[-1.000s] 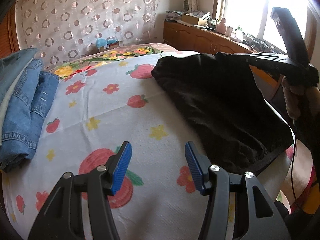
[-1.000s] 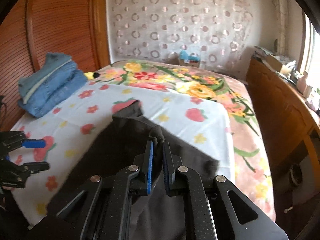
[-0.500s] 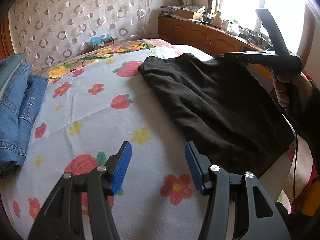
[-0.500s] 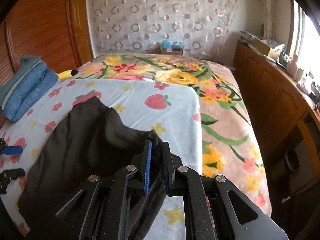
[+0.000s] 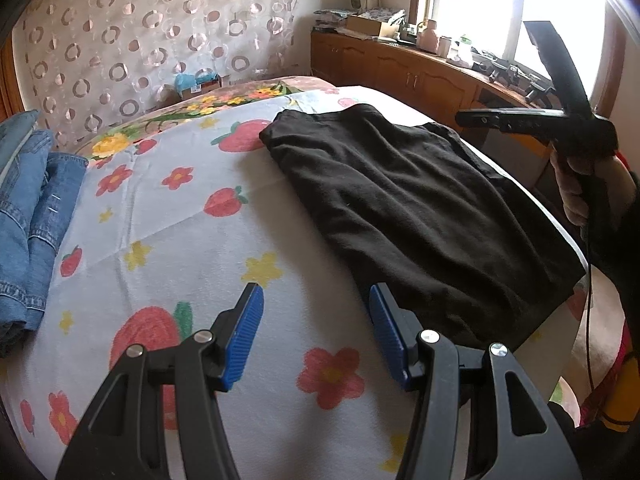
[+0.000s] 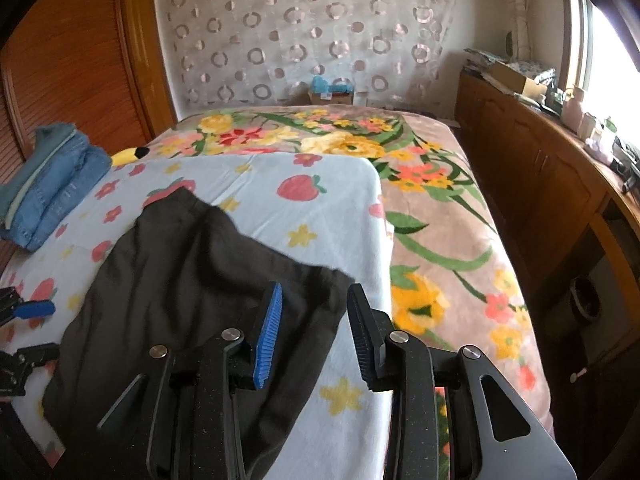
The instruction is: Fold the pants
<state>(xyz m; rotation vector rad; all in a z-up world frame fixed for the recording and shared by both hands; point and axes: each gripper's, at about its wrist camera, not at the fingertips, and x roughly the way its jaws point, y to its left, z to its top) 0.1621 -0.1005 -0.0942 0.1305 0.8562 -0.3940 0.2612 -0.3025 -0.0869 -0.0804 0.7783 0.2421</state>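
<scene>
The black pants [image 5: 420, 208] lie flat on the strawberry-print sheet [image 5: 192, 240] at the right side of the bed; they also show in the right wrist view [image 6: 192, 280]. My left gripper [image 5: 316, 336] is open and empty, hovering over the sheet just left of the pants' near edge. My right gripper [image 6: 314, 332] is open and empty above the pants' right corner; it shows from the side in the left wrist view [image 5: 520, 120], held above the pants' far right edge.
A stack of folded blue jeans [image 5: 28, 216] sits at the bed's left edge, also in the right wrist view [image 6: 52, 188]. A wooden cabinet [image 6: 560, 200] with clutter runs along the right under the window. A floral blanket [image 6: 420, 200] covers the far bed.
My right gripper laid the pants' raised edge down to the right, then opened and let go. The pants now lie flat. My left gripper stayed open and shifted slightly.
</scene>
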